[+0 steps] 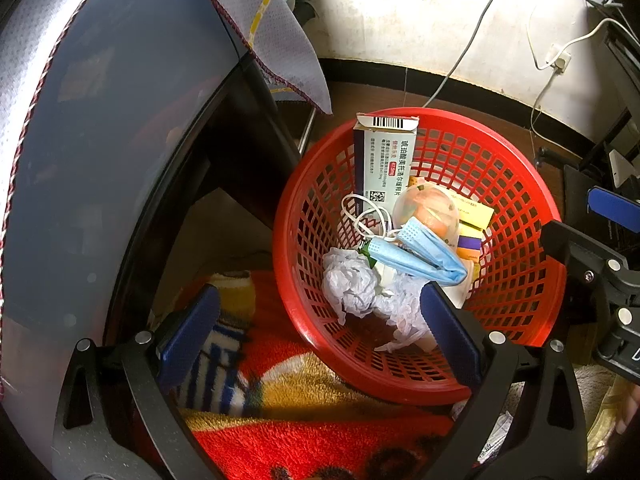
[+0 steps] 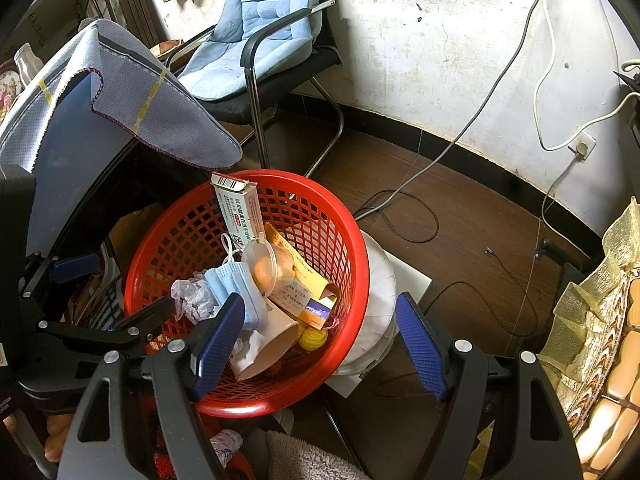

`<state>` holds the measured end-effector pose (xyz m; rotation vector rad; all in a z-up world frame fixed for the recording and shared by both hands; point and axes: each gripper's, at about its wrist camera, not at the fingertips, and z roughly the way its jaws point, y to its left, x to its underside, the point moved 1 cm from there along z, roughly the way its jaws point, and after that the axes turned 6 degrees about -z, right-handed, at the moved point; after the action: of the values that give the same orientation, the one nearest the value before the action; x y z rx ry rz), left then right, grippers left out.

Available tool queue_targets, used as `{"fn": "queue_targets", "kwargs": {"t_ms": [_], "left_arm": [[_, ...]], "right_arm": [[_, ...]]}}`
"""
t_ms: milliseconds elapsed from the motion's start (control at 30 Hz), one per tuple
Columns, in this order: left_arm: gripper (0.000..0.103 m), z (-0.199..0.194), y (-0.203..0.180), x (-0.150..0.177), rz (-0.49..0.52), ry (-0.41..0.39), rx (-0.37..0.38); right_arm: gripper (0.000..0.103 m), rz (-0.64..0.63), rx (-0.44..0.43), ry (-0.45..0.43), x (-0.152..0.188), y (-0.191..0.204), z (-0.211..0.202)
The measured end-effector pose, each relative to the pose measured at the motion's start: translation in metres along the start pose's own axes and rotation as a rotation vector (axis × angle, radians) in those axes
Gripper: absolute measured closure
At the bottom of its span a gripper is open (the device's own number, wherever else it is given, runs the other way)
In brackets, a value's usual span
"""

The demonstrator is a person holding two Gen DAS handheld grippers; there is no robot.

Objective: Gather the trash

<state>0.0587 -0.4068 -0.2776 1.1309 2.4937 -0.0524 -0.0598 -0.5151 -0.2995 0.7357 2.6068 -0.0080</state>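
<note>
A red mesh basket (image 1: 480, 124) (image 2: 360, 248) holds the trash: a medicine box (image 1: 384, 160) (image 2: 236, 208), a blue face mask (image 1: 424, 248) (image 2: 236, 284), crumpled white paper (image 1: 352, 284) (image 2: 192, 296), a clear cup with orange peel (image 1: 430, 212) (image 2: 268, 268), a yellow carton (image 2: 300, 268) and a paper cup (image 2: 272, 348). My left gripper (image 1: 318, 336) is open, astride the basket's near-left wall and touching nothing. My right gripper (image 2: 320, 344) is also open, astride the basket's right wall, with one finger over the trash and one outside.
The basket rests on a white round tub (image 2: 380, 280) beside a dark table draped with a grey cloth (image 2: 160, 120). A red and yellow blanket (image 1: 304, 400) lies below. A blue-cushioned chair (image 2: 256, 24), floor cables (image 2: 412, 216) and a wall socket (image 2: 582, 146) are behind.
</note>
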Motion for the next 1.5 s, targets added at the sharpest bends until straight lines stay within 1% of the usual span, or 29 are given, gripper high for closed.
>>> {"fn": "queue_targets", "kwargs": {"t_ms": [1500], "left_arm": [[0.007,0.0015,-0.0002,0.0032,0.003,0.006,-0.001]], "right_arm": [[0.026,0.001,0.0,0.001,0.0005,0.0,0.0008]]}}
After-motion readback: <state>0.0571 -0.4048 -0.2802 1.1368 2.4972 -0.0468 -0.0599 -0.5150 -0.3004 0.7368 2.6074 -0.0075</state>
